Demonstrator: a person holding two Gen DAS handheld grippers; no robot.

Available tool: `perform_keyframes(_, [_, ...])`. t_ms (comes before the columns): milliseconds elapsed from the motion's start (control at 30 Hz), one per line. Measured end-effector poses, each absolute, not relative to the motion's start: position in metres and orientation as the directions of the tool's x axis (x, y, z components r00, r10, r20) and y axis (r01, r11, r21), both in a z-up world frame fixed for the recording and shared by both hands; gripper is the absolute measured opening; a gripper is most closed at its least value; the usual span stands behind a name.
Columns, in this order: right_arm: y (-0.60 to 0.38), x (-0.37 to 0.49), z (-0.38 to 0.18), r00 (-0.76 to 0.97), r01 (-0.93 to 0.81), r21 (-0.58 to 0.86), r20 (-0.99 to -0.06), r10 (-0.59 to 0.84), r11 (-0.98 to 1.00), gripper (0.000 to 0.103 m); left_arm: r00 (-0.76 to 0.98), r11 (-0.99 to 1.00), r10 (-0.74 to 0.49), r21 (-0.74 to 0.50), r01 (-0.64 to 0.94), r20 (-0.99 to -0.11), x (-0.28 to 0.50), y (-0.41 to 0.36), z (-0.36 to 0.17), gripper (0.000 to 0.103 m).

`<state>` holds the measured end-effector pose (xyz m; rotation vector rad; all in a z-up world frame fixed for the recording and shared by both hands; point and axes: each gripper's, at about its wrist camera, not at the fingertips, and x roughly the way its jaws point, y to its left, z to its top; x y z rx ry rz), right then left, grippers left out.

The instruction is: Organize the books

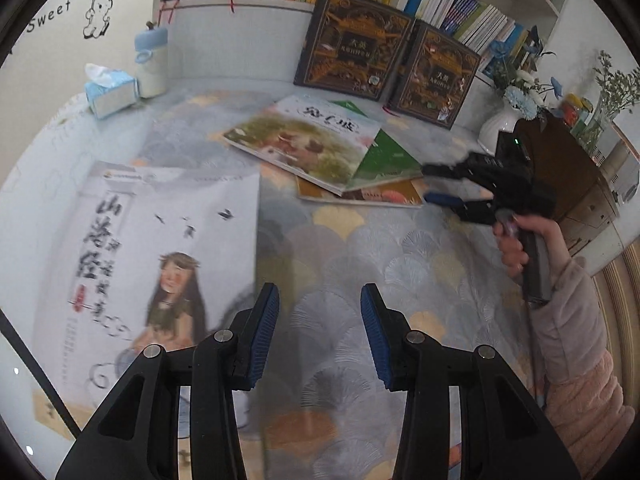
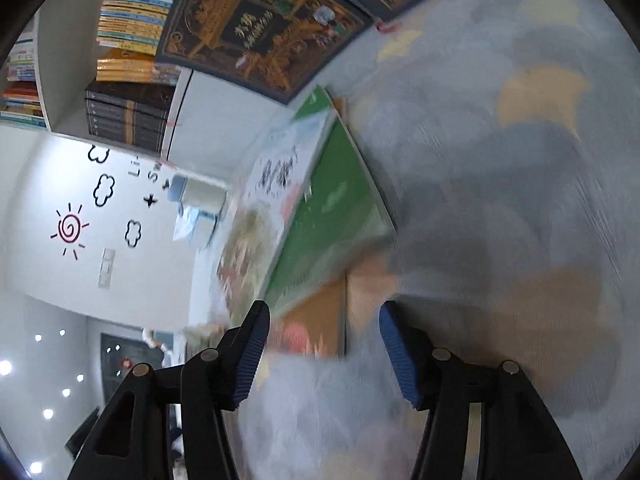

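- Your left hand-held gripper [image 1: 320,332] hangs over the patterned surface [image 1: 400,248]. Its blue pads stand a little apart, and nothing is between them.
- A big white book with a long-haired girl on the cover [image 1: 160,264] lies flat just to the left of that gripper. The left finger reaches over its near right corner, but you cannot tell if they touch.
- A messy pile of three books lies farther back, near the middle: a pale picture book [image 1: 304,140] on top, a green book [image 1: 388,160] under it, and an orange book [image 1: 384,194] at the bottom.
- Your right hand-held gripper [image 1: 434,184] points at the right edge of that pile. Its jaws are open and hold nothing.
- In the right wrist view, the orange book's corner [image 2: 320,320] sits between the open pads [image 2: 400,360], not pinched.
- Two dark gold-patterned books [image 1: 352,44] lean on the bookshelf [image 1: 240,4] behind.
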<state>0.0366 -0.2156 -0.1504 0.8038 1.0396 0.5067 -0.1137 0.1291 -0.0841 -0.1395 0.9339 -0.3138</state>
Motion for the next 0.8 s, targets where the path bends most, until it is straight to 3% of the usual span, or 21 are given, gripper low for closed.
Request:
perform_keyframes(200, [-0.204, 0.068, -0.151, 0.563, 0.041, 0.801, -0.513, 0.648, 0.598, 0.060, 0.528, 0.948, -0.319, -0.266, 0.177, -0.787, -0.116, 0.126, -0.097, 0.040])
perform_keyframes(300, [-0.195, 0.073, -0.150, 0.625, 0.060, 0.755, -0.539, 0.565, 0.653, 0.046, 0.515, 0.938, -0.342, -0.317, 0.139, -0.786, -0.118, 0.133, -0.103, 0.040])
perform_keyframes(367, [-0.187, 0.075, -0.150, 0.660, 0.057, 0.696, -0.564, 0.497, 0.715, 0.027, 0.520, 0.941, -0.333, -0.313, 0.129, -0.786, -0.121, 0.135, -0.104, 0.040])
perform_keyframes(467, [-0.194, 0.070, -0.158, 0.676, 0.048, 0.763, -0.500, 0.541, 0.645, 0.011, 0.522, 0.944, -0.326, -0.304, 0.131, -0.788, -0.128, 0.137, -0.102, 0.040])
perform_keyframes(667, [-0.192, 0.054, -0.127, 0.690, -0.045, 0.804, -0.404, 0.600, 0.593, 0.007, 0.529, 0.948, -0.312, -0.297, 0.116, -0.789, -0.133, 0.136, -0.100, 0.040])
perform_keyframes(800, [-0.201, 0.031, -0.098, 0.714, -0.080, 0.758, -0.409, 0.568, 0.647, 0.007, 0.539, 0.942, -0.331, -0.308, 0.135, -0.774, -0.137, 0.130, -0.090, 0.041])
